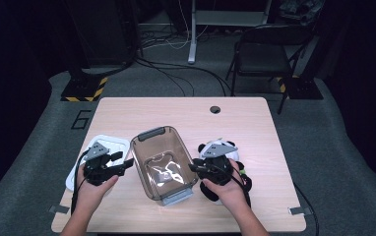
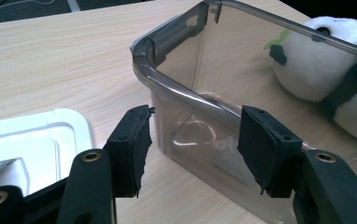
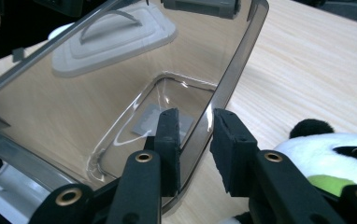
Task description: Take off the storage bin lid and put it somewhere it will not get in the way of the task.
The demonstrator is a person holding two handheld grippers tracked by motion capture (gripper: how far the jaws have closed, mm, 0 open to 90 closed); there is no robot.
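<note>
Bin (image 1: 162,162) sat mid-table, long axis running away from person. Right gripper (image 3: 194,140) straddled its right long wall, jaws narrow, probably pinching rim. Left gripper (image 2: 193,140) half open, clear of left wall, just beside it. Panda plush (image 1: 223,150) lay under right hand.

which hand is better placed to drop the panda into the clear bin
Right. The panda toy lies beside the right gripper, though that gripper now pinches the bin's wall. The left gripper, jaws apart, sits across the bin, near the white lid.
</note>
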